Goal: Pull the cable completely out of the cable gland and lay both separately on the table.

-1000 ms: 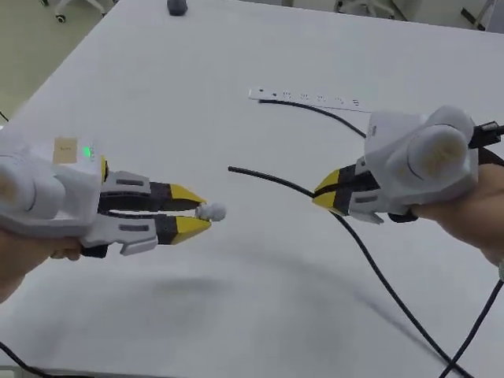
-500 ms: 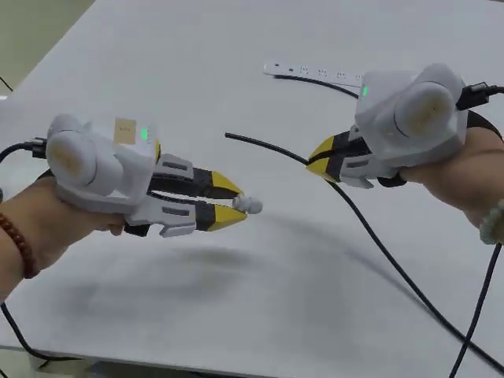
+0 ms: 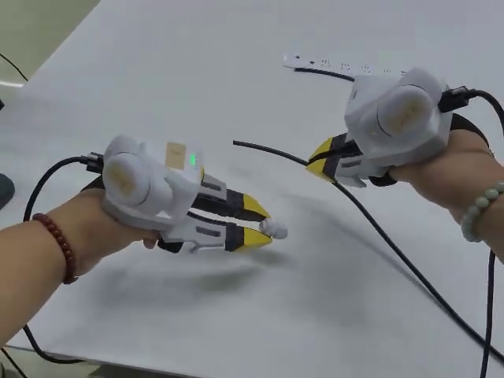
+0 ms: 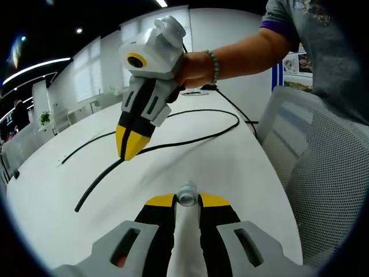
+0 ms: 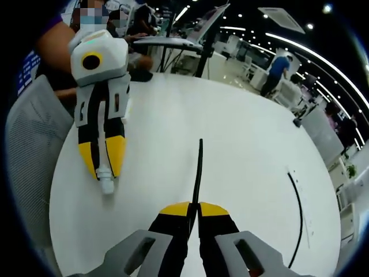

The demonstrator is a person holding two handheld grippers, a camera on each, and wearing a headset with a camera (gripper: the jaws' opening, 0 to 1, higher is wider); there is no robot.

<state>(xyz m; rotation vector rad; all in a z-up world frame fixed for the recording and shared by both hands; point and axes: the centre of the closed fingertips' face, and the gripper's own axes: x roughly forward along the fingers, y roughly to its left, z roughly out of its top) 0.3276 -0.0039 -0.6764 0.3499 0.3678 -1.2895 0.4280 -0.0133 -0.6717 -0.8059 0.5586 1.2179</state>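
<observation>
My left gripper (image 3: 262, 222) is shut on the small white cable gland (image 3: 274, 230), which sticks out past its yellow tips just above the table; the gland (image 4: 187, 193) sits between the tips in the left gripper view. My right gripper (image 3: 319, 163) is shut on the black cable (image 3: 264, 150), whose free end points left, clear of the gland. In the right gripper view the cable (image 5: 199, 167) runs straight out from the closed tips (image 5: 194, 210), and the left gripper holds the gland (image 5: 107, 183) at the left. The cable trails right across the white table (image 3: 157, 94).
A white power strip (image 3: 335, 64) lies at the far side of the table, with another black cable beside it. A mesh chair (image 4: 323, 190) stands by the table edge. People and desks are in the background of the right gripper view.
The left gripper with the gland has moved right and lower toward the table. The right gripper still holds the cable in about the same place. The head camera has shifted.
</observation>
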